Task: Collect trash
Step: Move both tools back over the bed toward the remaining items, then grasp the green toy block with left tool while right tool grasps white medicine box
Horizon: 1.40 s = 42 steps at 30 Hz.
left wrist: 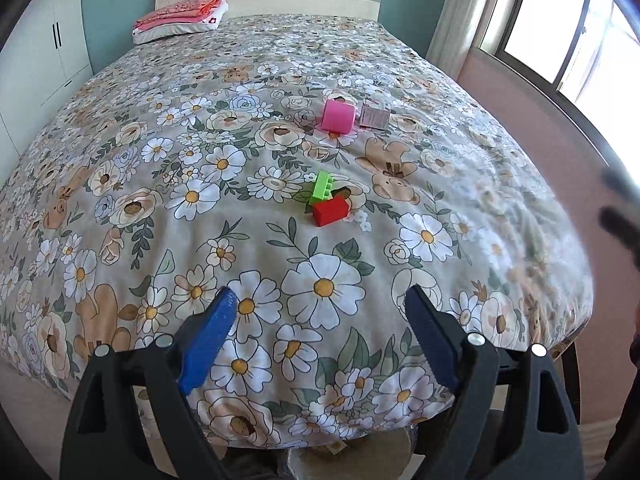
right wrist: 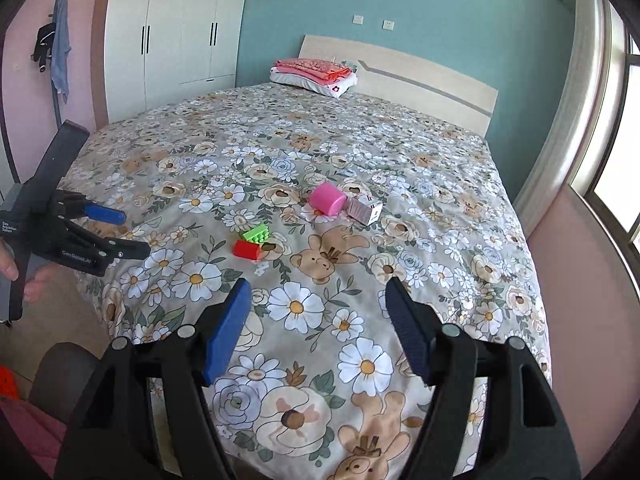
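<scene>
While both grippers hover over the foot of the floral-quilted bed, the left gripper and right gripper stand spread, holding nothing. At twelve o'clock lie a red plastic block touching a green studded block; beyond, a pink plastic cup beside a small pinkish carton.

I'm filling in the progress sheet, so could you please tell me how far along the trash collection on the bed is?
Done: nothing visibly collected. Four items lie on the floral bedspread: a pink cup on its side, a small carton beside it, and a green brick touching a red brick.
In hand: nothing; the left gripper and right gripper are open and empty.
Left: picking up all four.
</scene>
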Tool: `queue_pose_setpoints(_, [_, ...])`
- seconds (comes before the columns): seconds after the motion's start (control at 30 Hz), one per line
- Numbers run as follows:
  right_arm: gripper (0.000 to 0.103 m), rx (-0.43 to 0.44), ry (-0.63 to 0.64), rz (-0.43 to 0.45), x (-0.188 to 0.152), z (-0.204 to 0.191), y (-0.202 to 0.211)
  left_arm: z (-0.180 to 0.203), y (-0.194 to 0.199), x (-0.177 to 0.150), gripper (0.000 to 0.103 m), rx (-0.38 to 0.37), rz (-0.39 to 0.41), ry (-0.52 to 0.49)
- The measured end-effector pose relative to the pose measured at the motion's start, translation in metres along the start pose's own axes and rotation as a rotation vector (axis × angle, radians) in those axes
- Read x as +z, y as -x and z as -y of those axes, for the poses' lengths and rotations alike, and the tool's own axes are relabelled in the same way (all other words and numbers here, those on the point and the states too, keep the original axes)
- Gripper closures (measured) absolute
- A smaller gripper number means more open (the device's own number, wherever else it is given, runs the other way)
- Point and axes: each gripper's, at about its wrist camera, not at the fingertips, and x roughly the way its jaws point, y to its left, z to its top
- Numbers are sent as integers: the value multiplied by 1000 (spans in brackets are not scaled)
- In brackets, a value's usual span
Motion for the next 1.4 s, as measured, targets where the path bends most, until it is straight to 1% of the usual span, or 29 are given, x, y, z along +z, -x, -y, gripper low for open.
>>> queue_pose_setpoints(0.1, [21, -10, 27, 21, 13, 21, -30, 0, -21, 20, 15, 9, -8, -1])
queue_pose_setpoints(0.17, [20, -17, 46, 22, 20, 35, -52, 0, -38, 33, 15, 20, -17, -4])
queue_pose_setpoints(0.3, [20, -25, 77, -7, 30, 57, -102, 0, -71, 56, 15, 44, -36, -11])
queue_pose_setpoints(0.4, [20, -7, 78, -26, 33, 70, -139, 1, -96, 71, 15, 42, -55, -7])
queue_pose_setpoints(0.5, [20, 19, 79, -39, 36, 83, -175, 6, -121, 83, 15, 59, -64, -27])
queue_pose_setpoints(0.6, [20, 27, 80, -56, 40, 95, -215, 11, -143, 89, 15, 68, -73, -65])
queue_pose_setpoints(0.67, [20, 49, 92, -73, 40, 100, -240, 14, -155, 92, 15, 77, -77, -95])
queue_pose_setpoints(0.77, [20, 113, 113, -110, 41, 105, -279, 14, -171, 94, 15, 77, -85, -114])
queue_pose_setpoints(0.83, [20, 171, 110, -138, 42, 108, -303, 12, -180, 97, 15, 68, -93, -107])
queue_pose_setpoints(0.9, [20, 202, 115, -151, 45, 111, -324, 10, -188, 98, 15, 59, -100, -97])
queue_pose_setpoints(1.03, [20, 206, 131, -153, 53, 119, -359, 10, -197, 100, 15, 39, -102, -99])
queue_pose_setpoints(1.17, [20, 261, 166, -184, 59, 118, -393, 11, -208, 101, 15, 28, -108, -111])
queue_pose_setpoints(1.23, [20, 253, 200, -195, 60, 113, -408, 11, -213, 102, 16, 16, -115, -109])
queue_pose_setpoints(1.4, [20, 253, 213, -228, 65, 106, -444, 6, -222, 105, 27, 6, -118, -106])
